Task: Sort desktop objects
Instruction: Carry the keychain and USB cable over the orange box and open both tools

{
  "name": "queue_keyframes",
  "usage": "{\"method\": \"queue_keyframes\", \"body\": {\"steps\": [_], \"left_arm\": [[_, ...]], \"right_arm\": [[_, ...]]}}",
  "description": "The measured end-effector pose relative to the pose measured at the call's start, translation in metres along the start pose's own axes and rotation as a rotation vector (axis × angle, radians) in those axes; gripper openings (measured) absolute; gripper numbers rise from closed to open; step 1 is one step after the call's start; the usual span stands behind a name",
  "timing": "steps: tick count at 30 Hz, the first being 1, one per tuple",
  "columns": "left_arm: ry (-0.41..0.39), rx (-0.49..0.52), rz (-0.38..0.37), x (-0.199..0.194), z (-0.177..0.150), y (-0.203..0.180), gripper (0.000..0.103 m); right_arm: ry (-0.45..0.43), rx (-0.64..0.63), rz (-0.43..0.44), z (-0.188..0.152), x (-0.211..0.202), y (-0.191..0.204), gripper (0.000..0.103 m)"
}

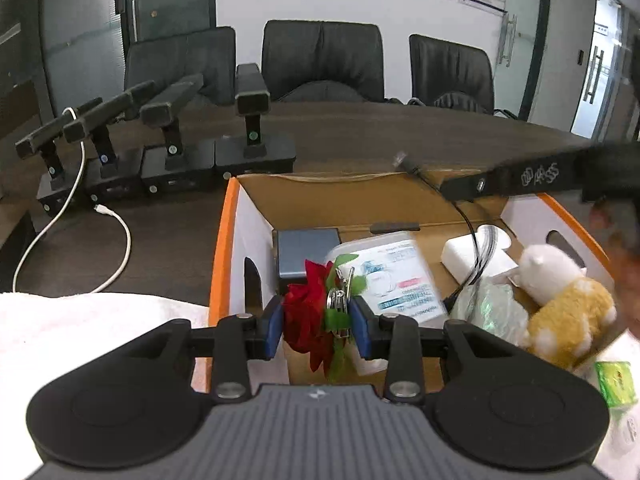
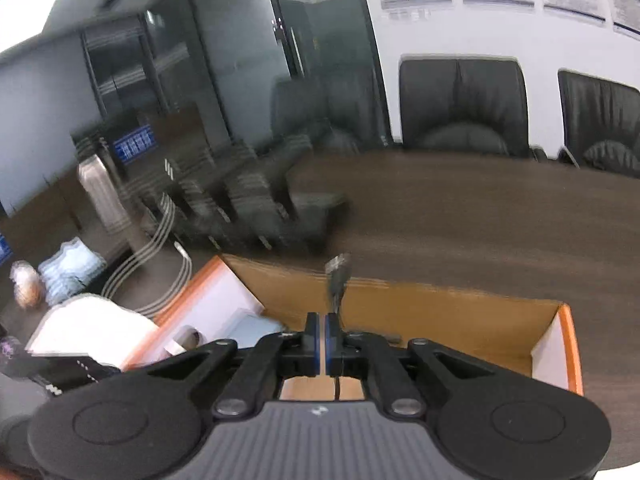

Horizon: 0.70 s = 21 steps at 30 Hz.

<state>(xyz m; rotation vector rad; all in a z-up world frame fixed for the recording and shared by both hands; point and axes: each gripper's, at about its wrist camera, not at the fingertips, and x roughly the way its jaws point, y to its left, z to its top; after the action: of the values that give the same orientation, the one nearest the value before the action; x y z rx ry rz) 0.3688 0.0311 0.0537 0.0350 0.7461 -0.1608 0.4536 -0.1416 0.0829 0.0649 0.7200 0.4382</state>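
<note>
My left gripper is shut on a red artificial rose with green leaves and a metal clip, held over the near left part of an orange-edged cardboard box. My right gripper is shut on a black cable whose plug end sticks up above the box's far wall. In the left wrist view the cable runs from high over the box down into it, beside the right gripper's black finger.
In the box lie a grey case, a clear plastic pack, a white adapter, a plush toy and a green packet. A white cloth lies left of the box. Black stands and a white cable sit behind, chairs beyond.
</note>
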Motion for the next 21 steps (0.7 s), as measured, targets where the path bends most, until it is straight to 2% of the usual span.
{"method": "queue_keyframes", "body": {"steps": [2,5,7,9,11,13,15,19,20,21], "left_arm": [[0.012,-0.027,-0.016,0.006,0.000,0.003,0.044],[0.006,-0.016,-0.041,0.004,0.000,-0.001,0.060],[0.024,-0.023,-0.066,0.003,0.000,-0.002,0.063],[0.032,-0.033,-0.083,-0.002,0.002,-0.003,0.068],[0.020,-0.043,-0.074,-0.012,0.005,-0.002,0.078],[0.003,-0.060,-0.061,-0.023,0.009,0.001,0.084],[0.006,-0.086,-0.042,-0.033,0.012,0.004,0.092],[0.002,-0.108,-0.011,-0.049,0.012,0.004,0.097],[-0.005,-0.108,0.001,-0.052,0.010,0.003,0.097],[-0.016,-0.118,0.010,-0.055,0.008,0.002,0.097]], "right_arm": [[0.042,-0.010,-0.029,-0.007,0.013,-0.001,0.002],[0.100,-0.021,-0.010,-0.012,0.028,0.000,0.002],[0.122,-0.035,-0.026,-0.015,0.035,0.003,0.011],[0.169,-0.013,0.000,-0.014,0.036,-0.001,0.012],[0.166,-0.001,0.000,-0.011,0.025,-0.001,0.014],[0.153,0.031,-0.002,-0.008,0.008,-0.005,0.029],[0.138,0.064,-0.026,-0.002,-0.007,-0.010,0.031],[0.109,0.060,-0.123,-0.002,-0.030,-0.012,0.034],[0.100,0.047,-0.130,-0.005,-0.033,-0.011,0.038],[0.089,0.029,-0.133,-0.008,-0.034,-0.008,0.046]]}}
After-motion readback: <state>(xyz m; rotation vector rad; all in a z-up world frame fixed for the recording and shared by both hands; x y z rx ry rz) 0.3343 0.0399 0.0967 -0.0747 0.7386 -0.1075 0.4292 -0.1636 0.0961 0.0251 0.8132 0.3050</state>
